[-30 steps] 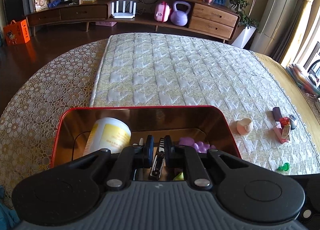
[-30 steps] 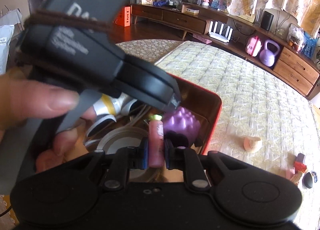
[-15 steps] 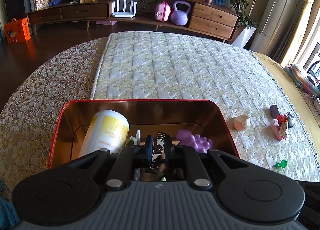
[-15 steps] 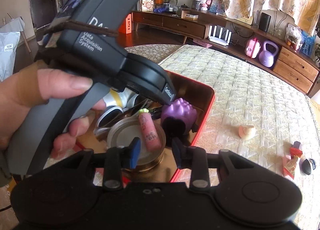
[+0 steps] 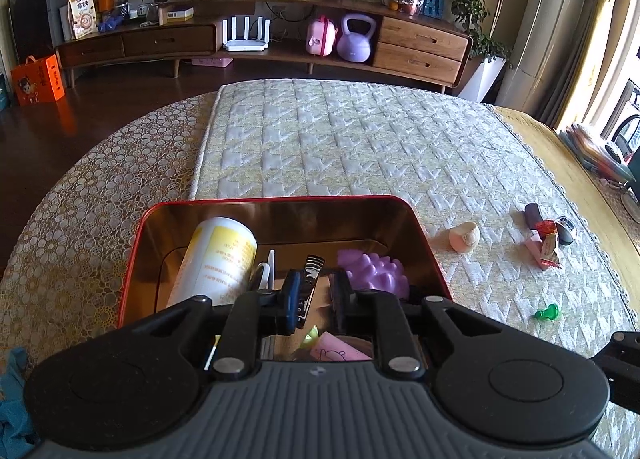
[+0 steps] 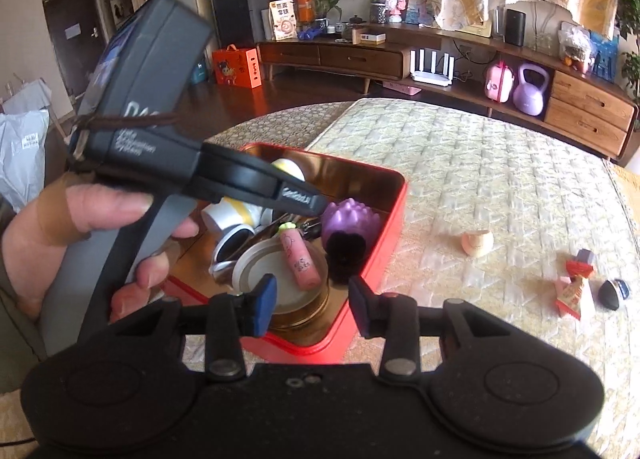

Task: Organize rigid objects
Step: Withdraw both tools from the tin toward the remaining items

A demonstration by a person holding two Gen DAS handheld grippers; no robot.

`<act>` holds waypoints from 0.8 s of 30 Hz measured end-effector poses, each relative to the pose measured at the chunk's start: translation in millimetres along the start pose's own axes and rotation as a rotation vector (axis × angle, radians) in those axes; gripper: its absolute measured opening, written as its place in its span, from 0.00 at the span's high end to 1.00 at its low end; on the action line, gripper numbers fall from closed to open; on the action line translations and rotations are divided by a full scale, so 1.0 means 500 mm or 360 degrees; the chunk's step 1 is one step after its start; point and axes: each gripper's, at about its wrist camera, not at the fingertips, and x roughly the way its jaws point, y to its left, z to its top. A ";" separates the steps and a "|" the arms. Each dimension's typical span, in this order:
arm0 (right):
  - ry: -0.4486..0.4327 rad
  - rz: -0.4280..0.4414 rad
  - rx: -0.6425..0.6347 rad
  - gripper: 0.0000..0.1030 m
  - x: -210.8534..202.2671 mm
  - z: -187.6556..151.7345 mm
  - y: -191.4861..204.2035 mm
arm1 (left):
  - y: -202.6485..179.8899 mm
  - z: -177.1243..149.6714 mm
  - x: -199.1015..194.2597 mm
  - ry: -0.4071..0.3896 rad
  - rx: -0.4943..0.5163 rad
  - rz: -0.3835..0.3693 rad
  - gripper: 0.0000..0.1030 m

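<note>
A shallow rectangular tin (image 5: 280, 203) with a red rim, rounded corners and a glossy gold inside sits on the surface (image 5: 360, 147), which wears a quilted cream-and-yellow cover with a zigzag weave over a lacy cloth of small rings. In the tin lie a white cylinder bottle with a yellow label (image 5: 218, 259) on its side at 10 o'clock, a knobbly purple plastic piece (image 5: 374, 273) at 2 o'clock, a round metal lid (image 6: 256, 271) and a smooth pink tube with a green tip (image 6: 300, 259) resting across that lid. The left tongs (image 5: 314, 299) hang over the tin's near half, their jaws having just been opening; a shiny ridged metal clip (image 5: 308, 279) stands between them against the blue-padded finger, with a clear gap to the other finger. The right tongs (image 6: 312, 299) are spread above the tin's near corner, their jaws having just been opening too, with nothing between them; the pink tube lies free beyond the tips. On the quilt at 3 o'clock of the tin sit a pale ribbed shell (image 5: 464, 237), a cluster of wrapped sweets (image 5: 546, 243) in red and pink, and, nearer, a small green pin-shaped piece (image 5: 547, 313). A hand (image 6: 80, 231) grips the left tool's grey handle.
</note>
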 end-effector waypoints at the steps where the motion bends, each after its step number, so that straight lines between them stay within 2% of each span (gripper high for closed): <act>1: -0.0003 -0.0001 0.0019 0.61 -0.005 0.000 -0.005 | -0.002 -0.001 -0.005 -0.0007 0.0002 0.0002 0.73; 3: -0.0014 -0.0002 0.0047 0.60 -0.015 0.000 -0.015 | -0.009 -0.005 -0.019 -0.0035 0.0022 0.0006 0.69; 12: -0.0055 -0.0019 0.0123 0.46 -0.067 -0.024 -0.044 | -0.055 -0.017 -0.074 -0.0100 0.0088 0.0018 0.67; 14: -0.0069 -0.0030 0.0140 0.43 -0.080 -0.028 -0.053 | -0.067 -0.022 -0.087 -0.0119 0.0096 0.0020 0.45; 16: -0.0081 -0.0035 0.0162 0.41 -0.091 -0.032 -0.063 | -0.076 -0.028 -0.103 -0.0172 0.0101 0.0009 0.37; 24: -0.0147 -0.0088 0.0238 0.28 -0.147 -0.064 -0.116 | -0.118 -0.038 -0.134 -0.0190 0.0121 -0.0026 0.35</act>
